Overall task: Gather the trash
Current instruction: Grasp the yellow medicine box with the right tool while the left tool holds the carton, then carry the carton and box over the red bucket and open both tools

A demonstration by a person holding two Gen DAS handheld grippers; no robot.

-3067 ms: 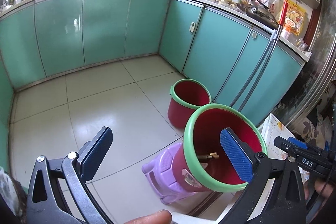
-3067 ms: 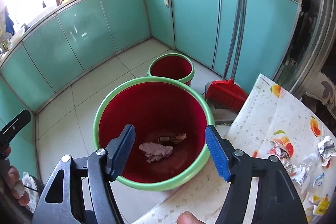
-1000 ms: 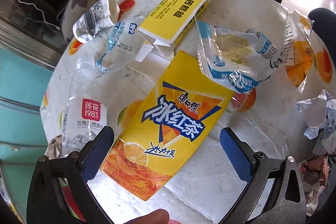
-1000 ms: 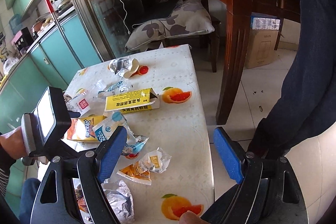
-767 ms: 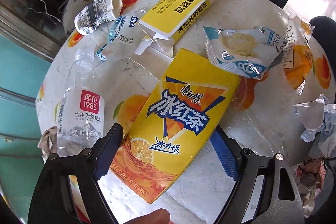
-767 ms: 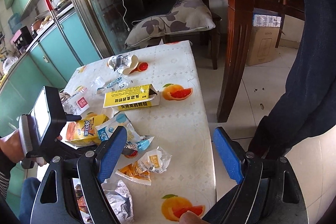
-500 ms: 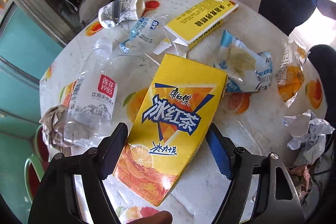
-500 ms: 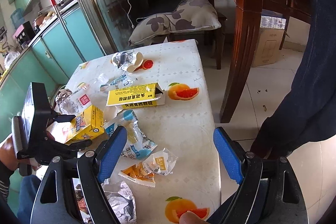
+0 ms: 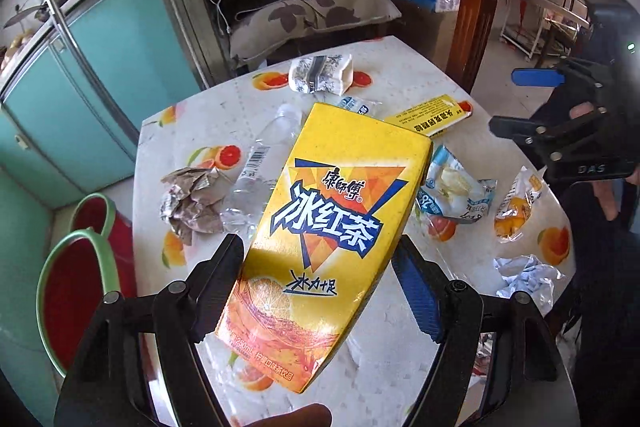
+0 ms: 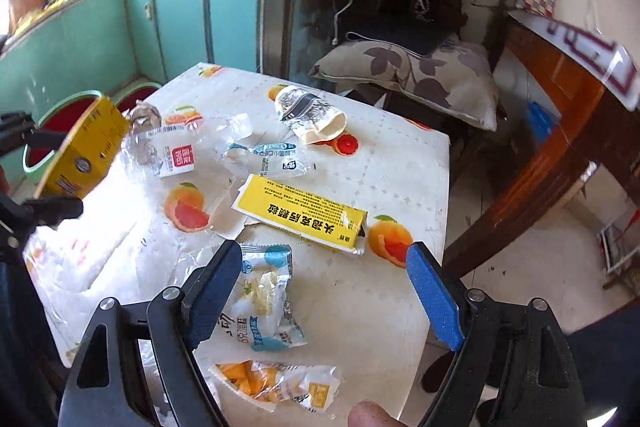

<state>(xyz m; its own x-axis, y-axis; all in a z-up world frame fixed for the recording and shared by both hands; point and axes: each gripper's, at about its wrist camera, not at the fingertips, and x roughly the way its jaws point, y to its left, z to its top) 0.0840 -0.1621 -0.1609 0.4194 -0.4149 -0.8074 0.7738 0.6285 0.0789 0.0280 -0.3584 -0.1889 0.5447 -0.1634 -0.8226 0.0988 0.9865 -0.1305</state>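
Spreading across mid-frame in both views: fruit-print desk [image 10: 400,163], strewn with wrappers. Clamping a yellow tea carton [image 9: 332,239] between left gripper [image 9: 320,283] jaws, carton lifted off the desk, filling centre of left view, showing at left edge of right view. Hanging wide open and empty at lower frame: right gripper [image 10: 324,291] jaws, over a blue-white snack packet [image 10: 264,299]. Sitting lower left: red bins [image 9: 76,267].

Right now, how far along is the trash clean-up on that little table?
Early to midway, I'd judge. In hand: the left gripper is shut on the yellow tea carton, lifted off the table, near the red bin. The right gripper is open and empty above the blue snack wrapper. Left: that wrapper, the yellow box, the crushed bottle, the paper cup and other wrappers.
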